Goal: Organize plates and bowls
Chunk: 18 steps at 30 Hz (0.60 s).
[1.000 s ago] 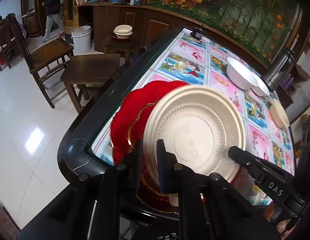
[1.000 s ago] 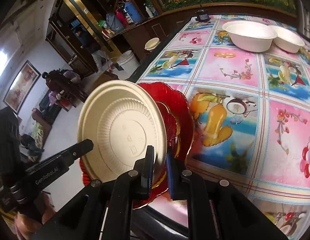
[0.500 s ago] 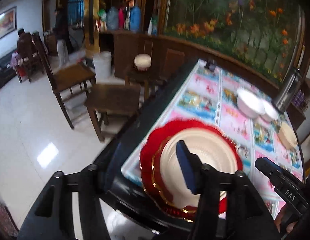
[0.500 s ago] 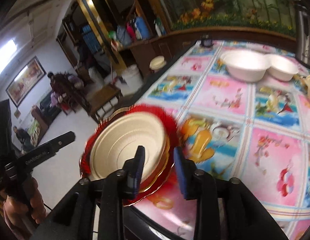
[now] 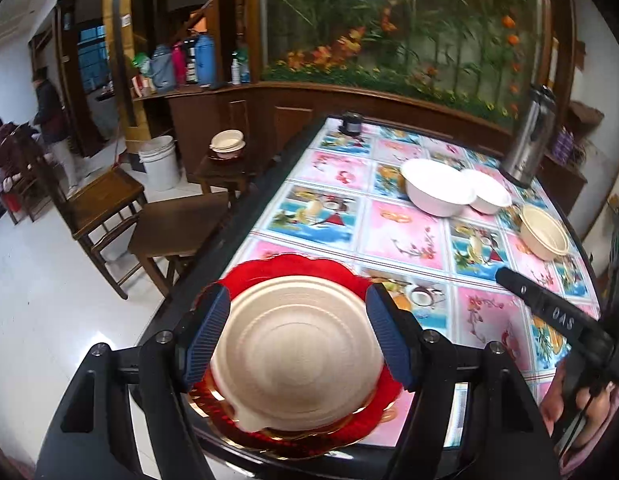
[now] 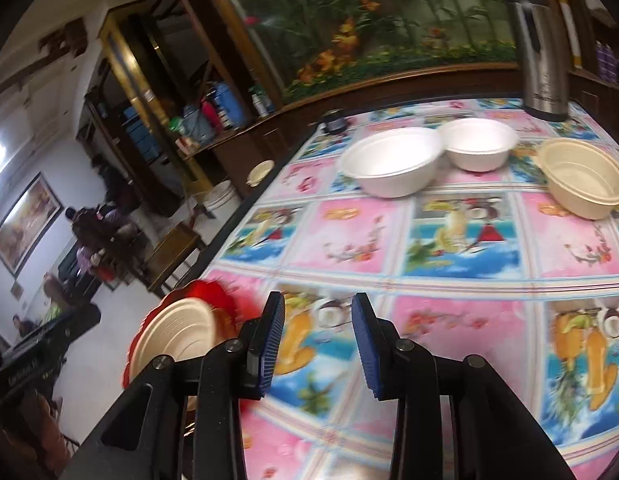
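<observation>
Plates sit stacked at the table's near corner — the left wrist view looks straight down on the cream plate nested in the red plate, with the left gripper above it, its jaws opening, pads clear of the rim. Only the right wrist view shows the right gripper, fingers apart over bare tablecloth. Farther back stand two white bowls and a cream bowl, all empty.
</observation>
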### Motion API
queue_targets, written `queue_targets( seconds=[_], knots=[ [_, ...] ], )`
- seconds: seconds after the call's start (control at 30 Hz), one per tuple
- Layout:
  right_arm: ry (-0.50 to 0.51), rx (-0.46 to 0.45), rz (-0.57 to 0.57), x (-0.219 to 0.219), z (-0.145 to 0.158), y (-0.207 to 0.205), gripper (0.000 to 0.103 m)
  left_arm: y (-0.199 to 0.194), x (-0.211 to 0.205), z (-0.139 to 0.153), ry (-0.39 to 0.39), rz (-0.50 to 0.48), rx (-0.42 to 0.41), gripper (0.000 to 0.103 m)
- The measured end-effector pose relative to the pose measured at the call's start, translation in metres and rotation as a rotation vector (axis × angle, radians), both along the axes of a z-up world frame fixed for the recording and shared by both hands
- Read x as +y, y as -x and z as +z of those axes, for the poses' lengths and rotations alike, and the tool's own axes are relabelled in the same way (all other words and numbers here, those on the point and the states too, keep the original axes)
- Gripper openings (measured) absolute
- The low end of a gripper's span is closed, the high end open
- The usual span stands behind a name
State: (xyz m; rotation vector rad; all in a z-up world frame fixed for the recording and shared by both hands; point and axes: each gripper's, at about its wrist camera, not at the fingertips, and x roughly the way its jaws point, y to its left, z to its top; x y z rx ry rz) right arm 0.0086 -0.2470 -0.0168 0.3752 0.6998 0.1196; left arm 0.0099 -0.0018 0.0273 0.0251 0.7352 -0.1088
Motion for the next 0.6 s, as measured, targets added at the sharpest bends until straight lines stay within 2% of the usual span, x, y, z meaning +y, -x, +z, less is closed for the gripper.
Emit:
queue_targets(
  seconds=[0.3,0.47,0.6],
  knots=[
    [0.003,-0.048,-0.110,-0.066,0.015,-0.026,0.038,-0.024,-0.060,0.010,-0.048,-0.121,0.047,0.070],
    [-0.080,-0.085,-0.196,-0.122,0.023,-0.038,0.038,-0.063,-0.081,0.014,-0.049,-0.127,0.099,0.070],
    [-0.161,-0.102,-0.256,-0.169,0.022,-0.046,0.040,-0.093,-0.103,0.013,0.004,-0.152,0.177,0.070]
  ],
)
